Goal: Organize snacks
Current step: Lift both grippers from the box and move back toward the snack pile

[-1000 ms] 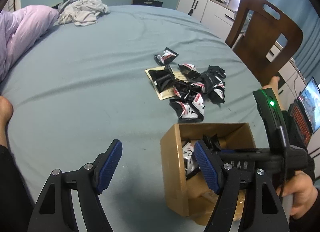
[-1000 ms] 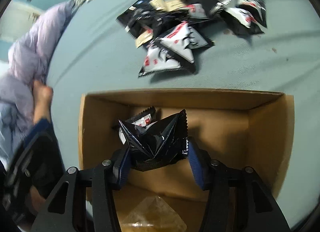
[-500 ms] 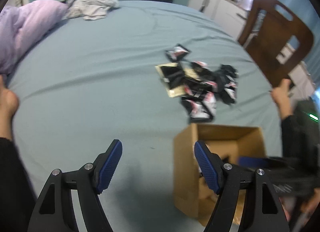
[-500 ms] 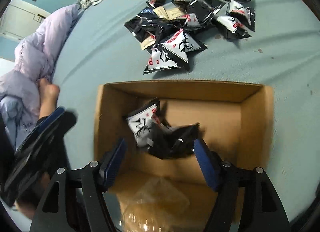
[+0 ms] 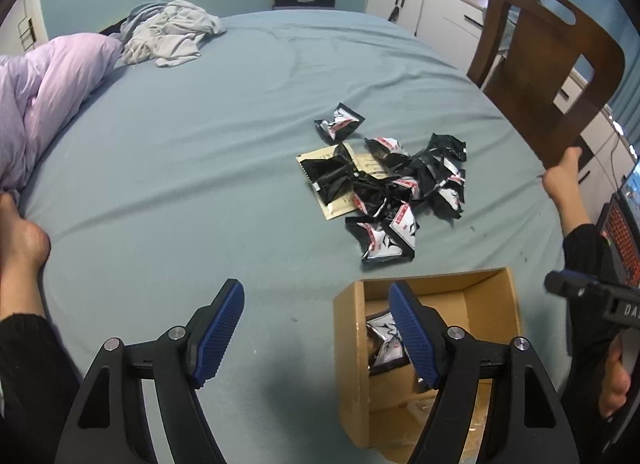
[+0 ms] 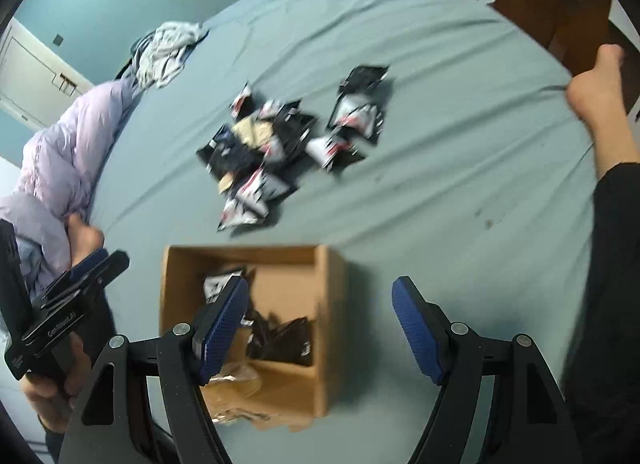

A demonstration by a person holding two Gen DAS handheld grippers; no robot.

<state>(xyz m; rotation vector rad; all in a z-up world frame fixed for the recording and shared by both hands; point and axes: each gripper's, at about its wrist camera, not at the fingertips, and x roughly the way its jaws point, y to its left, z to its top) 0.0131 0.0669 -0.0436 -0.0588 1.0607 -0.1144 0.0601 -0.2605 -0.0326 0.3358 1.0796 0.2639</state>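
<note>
Right wrist: bedsheet (image 6: 460, 224) beside box (image 6: 332, 304).

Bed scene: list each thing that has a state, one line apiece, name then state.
Left gripper: open, empty.
Right gripper: open, empty, jaws just opened.
Box: open-topped, a few packets inside.
Packets in box: loose, released.
Snack pile: heaped on the sheet beyond the box, not yet packed.
</note>
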